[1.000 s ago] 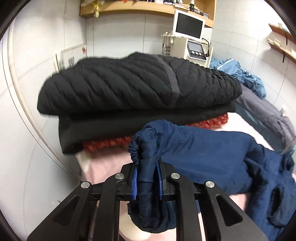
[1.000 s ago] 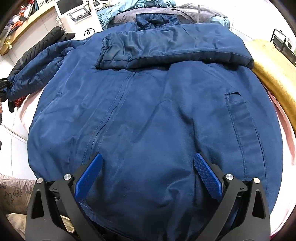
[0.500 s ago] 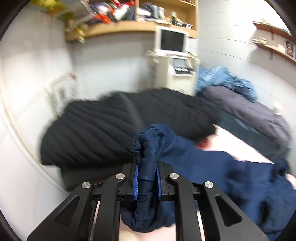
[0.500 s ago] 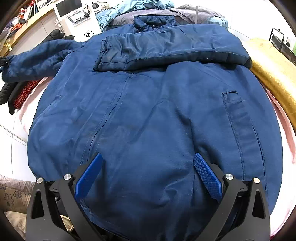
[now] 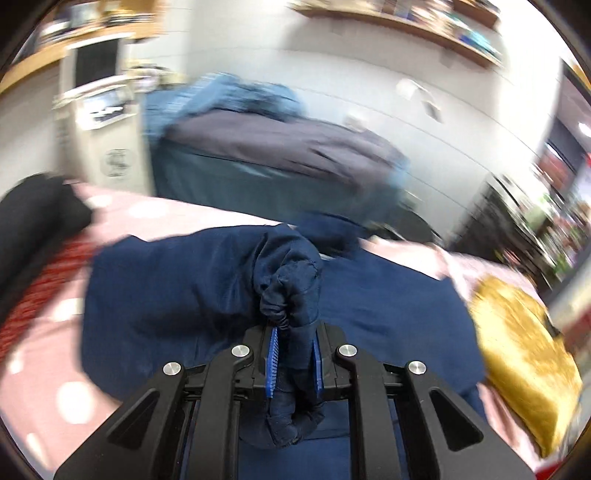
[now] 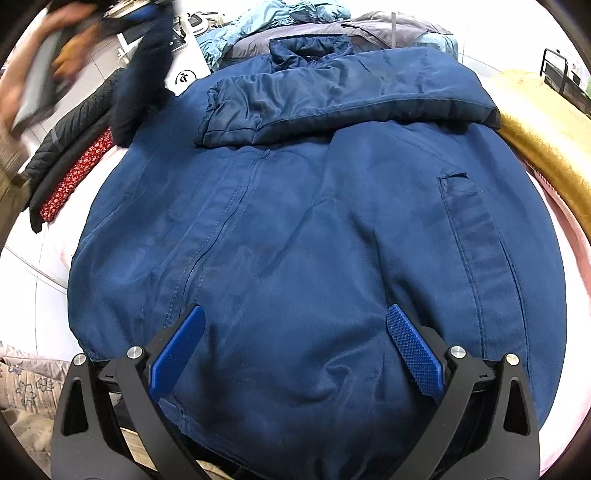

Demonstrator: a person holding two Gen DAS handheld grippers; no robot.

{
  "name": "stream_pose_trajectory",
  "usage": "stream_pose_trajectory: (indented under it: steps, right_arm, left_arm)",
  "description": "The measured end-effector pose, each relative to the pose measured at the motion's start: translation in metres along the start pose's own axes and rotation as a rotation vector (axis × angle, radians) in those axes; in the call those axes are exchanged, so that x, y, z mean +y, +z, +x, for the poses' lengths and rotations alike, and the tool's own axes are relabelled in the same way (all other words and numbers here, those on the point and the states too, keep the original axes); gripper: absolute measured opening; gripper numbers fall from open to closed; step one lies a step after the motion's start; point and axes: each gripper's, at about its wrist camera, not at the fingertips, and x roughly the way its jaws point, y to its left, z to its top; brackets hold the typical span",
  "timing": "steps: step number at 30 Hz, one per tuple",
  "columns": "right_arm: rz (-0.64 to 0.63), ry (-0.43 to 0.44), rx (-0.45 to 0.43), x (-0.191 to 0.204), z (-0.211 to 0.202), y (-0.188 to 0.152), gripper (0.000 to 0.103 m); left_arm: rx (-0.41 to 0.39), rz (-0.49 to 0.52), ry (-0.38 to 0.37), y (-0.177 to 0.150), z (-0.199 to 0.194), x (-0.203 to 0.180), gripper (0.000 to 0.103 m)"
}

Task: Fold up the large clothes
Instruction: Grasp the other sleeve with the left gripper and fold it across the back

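A large navy blue jacket [image 6: 314, 240] lies front-up on the pink bed, its right sleeve [image 6: 332, 99] folded across the chest. My left gripper [image 5: 293, 363] is shut on the cuff of the jacket's left sleeve [image 5: 288, 291] and holds it lifted above the jacket; the raised sleeve [image 6: 142, 81] shows blurred in the right wrist view at the upper left. My right gripper [image 6: 295, 354] is open and empty, its blue pads wide apart just above the jacket's hem.
A stack of folded dark clothes [image 6: 74, 147] lies at the left edge of the bed. A gold blanket [image 6: 546, 140] lies at the right. A pile of grey and light blue garments [image 6: 332, 26] sits behind the collar, beside a white machine [image 5: 96, 107].
My left gripper has swung to the right with the sleeve cuff, away from the black stack and over the jacket. The right gripper has stayed still and open.
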Motion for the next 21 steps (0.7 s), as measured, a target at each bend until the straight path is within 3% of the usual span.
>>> stream_pose_trajectory:
  steps: [2,4,5,6,10,13,17,19,21]
  right_arm:
    - [-0.006,-0.001,0.002,0.001,-0.001,-0.001,0.097]
    - [-0.020,-0.006,0.007,0.003,0.000,-0.001,0.097]
    - [-0.026,-0.009,0.010,0.003,0.000,-0.002,0.097]
    - [-0.031,-0.010,0.010,0.004,-0.001,-0.003,0.097]
    - [-0.038,-0.006,0.009,0.003,-0.002,-0.005,0.097]
    - [-0.030,0.000,0.007,0.002,-0.003,-0.004,0.097]
    - [0.002,0.020,-0.007,-0.003,-0.008,0.002,0.097]
    - [0.033,0.037,-0.020,-0.007,-0.012,0.007,0.097]
    - [0.069,0.047,-0.029,-0.014,-0.014,0.014,0.097]
  left_arm:
    - [0.052,0.042,-0.041,-0.005,0.025,-0.040,0.016]
    - [0.128,0.097,-0.086,-0.017,0.052,-0.079,0.044]
    - [0.169,0.130,-0.112,-0.026,0.065,-0.099,0.072]
    - [0.186,0.146,-0.118,-0.035,0.072,-0.110,0.087]
    - [0.229,0.138,-0.222,-0.062,0.078,-0.126,0.093]
    - [0.229,0.119,-0.258,-0.070,0.066,-0.114,0.096]
    - [0.166,0.081,-0.210,-0.078,0.043,-0.076,0.097]
    - [0.126,0.069,-0.118,-0.086,0.024,-0.044,0.097]
    - [0.097,0.072,0.023,-0.101,0.013,-0.010,0.097]
